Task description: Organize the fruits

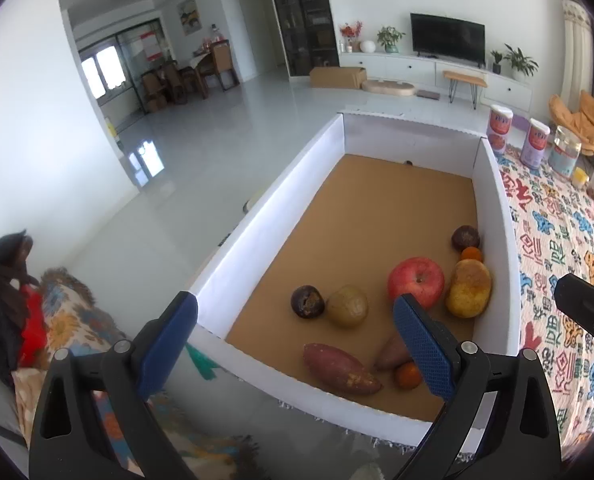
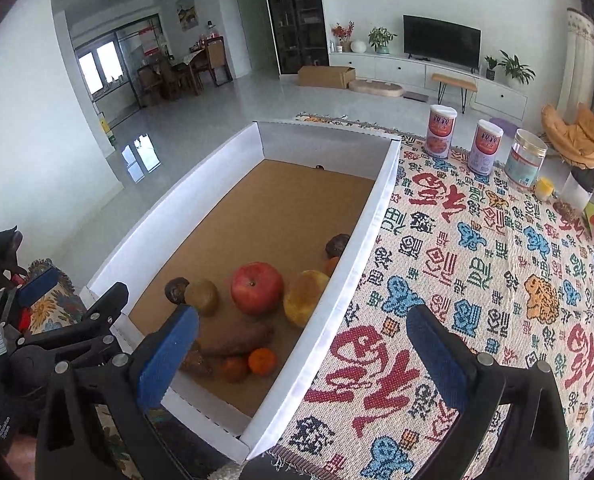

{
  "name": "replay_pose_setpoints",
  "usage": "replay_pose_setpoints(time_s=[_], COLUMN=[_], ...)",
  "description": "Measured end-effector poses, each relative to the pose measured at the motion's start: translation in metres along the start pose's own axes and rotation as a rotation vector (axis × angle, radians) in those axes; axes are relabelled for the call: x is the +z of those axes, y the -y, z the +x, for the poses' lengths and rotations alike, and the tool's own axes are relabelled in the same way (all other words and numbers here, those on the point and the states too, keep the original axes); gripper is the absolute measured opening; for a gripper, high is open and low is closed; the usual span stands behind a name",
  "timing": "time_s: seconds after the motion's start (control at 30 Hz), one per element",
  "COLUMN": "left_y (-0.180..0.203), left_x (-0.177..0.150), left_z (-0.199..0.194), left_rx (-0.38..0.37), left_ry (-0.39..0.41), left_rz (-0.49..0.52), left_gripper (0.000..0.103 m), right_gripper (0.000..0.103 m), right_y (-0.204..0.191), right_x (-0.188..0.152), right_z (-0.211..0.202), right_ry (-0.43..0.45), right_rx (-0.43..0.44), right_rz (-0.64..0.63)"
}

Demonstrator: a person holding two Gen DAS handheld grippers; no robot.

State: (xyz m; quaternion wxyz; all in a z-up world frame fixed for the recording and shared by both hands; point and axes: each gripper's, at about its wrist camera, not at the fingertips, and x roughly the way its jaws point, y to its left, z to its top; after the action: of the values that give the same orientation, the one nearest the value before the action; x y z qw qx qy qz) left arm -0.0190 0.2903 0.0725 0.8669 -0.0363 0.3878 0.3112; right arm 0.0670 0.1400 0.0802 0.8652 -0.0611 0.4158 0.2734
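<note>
Far left: a patterned throw (image 1: 69, 320) over a seat, outside the box. Next, the left gripper (image 1: 295, 334), fingers spread wide, nothing between the pads, hanging over the near-left corner of the white box (image 1: 265, 216) and angled down into it. Inside, all fruit crowded at the near end on the brown floor of the box, far end bare. From the left: a dark wrinkled fruit (image 1: 307, 301) touching a greenish-brown kiwi (image 1: 347, 305); nearer the front wall a sweet potato (image 1: 339, 368), long axis running from upper left to lower right, with a second one (image 1: 391, 354) partly hidden behind the left gripper's right finger (image 1: 423, 346); a small orange (image 1: 407, 376) beside it. Further right a red apple (image 1: 416, 281), then a yellow-orange pear (image 1: 468, 288) leaning on the right wall, a tangerine (image 1: 471, 254) and another dark fruit (image 1: 465, 238) behind it.

Right of the box, the patterned cloth (image 2: 497, 280) on the table, with three tins (image 2: 485, 146) at the back. Right gripper (image 2: 303, 354) likewise open and empty, straddling the box's right wall: left finger (image 2: 169, 356) over the fruit, right finger over the cloth.

Judging by layout, sweet potato directly below and ahead of the left gripper, so that hand nearer; closing across its short width looks easiest. Apple and pear nearer to the right gripper.
</note>
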Motion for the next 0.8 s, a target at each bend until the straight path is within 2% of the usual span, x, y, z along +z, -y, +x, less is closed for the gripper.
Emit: replay_pose_setpoints(time_s=[0.33,0.8], left_y=[-0.007,-0.02], left_x=[0.0,-0.001], left_z=[0.0,0.008], left_rx=[-0.011,-0.055], left_ry=[0.004,-0.028], left_rz=[-0.012,-0.046], left_gripper=[0.099,0.099], right_gripper=[0.103,0.103], right_y=[-0.01,-0.039], right_x=[0.001,0.001], right_z=[-0.002,0.004], right_ry=[0.007,-0.043], right_rx=[-0.098,-0.104], right_rz=[-0.072,-0.146])
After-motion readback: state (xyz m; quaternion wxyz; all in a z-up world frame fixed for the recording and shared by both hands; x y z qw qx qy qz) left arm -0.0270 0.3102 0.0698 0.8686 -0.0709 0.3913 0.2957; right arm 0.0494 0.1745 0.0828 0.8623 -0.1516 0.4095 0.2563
